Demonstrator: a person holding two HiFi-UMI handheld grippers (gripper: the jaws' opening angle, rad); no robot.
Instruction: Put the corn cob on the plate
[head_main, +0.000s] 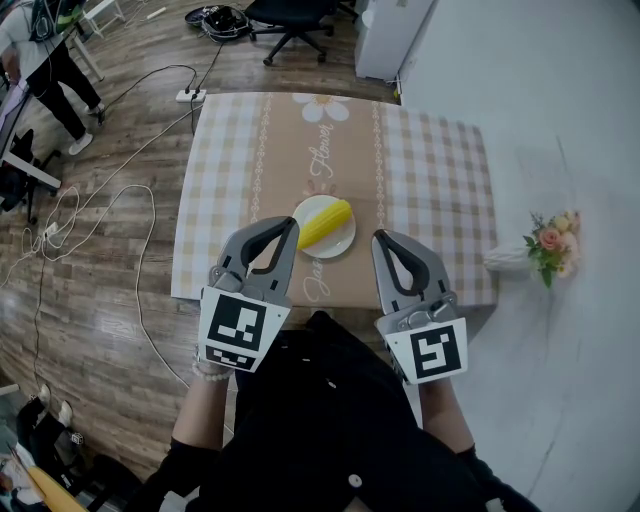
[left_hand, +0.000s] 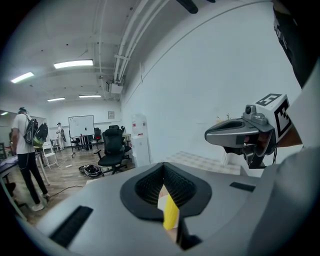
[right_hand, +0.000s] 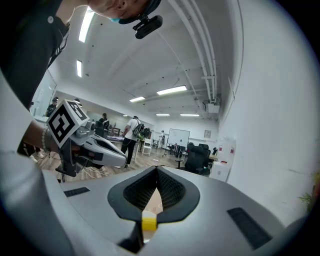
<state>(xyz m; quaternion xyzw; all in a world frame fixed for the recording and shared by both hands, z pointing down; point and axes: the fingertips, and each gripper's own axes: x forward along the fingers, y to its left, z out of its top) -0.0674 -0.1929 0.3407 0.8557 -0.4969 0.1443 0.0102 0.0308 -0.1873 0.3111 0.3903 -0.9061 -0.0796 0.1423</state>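
Observation:
A yellow corn cob (head_main: 325, 222) lies on a small white plate (head_main: 340, 245) near the front of the table, on a brown and checked cloth (head_main: 430, 170). My left gripper (head_main: 284, 231) is shut and empty, its tip just left of the plate. To the plate's right my right gripper (head_main: 384, 243) is held with its jaws together and nothing in them. In the left gripper view a yellow sliver of the corn (left_hand: 170, 212) shows below the shut jaws, and the right gripper (left_hand: 235, 134) hangs alongside. The right gripper view shows the corn (right_hand: 149, 222) the same way.
A white vase with pink flowers (head_main: 548, 245) stands on the white surface right of the table. Cables (head_main: 100, 220) and a power strip (head_main: 190, 97) lie on the wood floor at left. An office chair (head_main: 290, 20) stands behind the table. A person (head_main: 50, 70) is at the far left.

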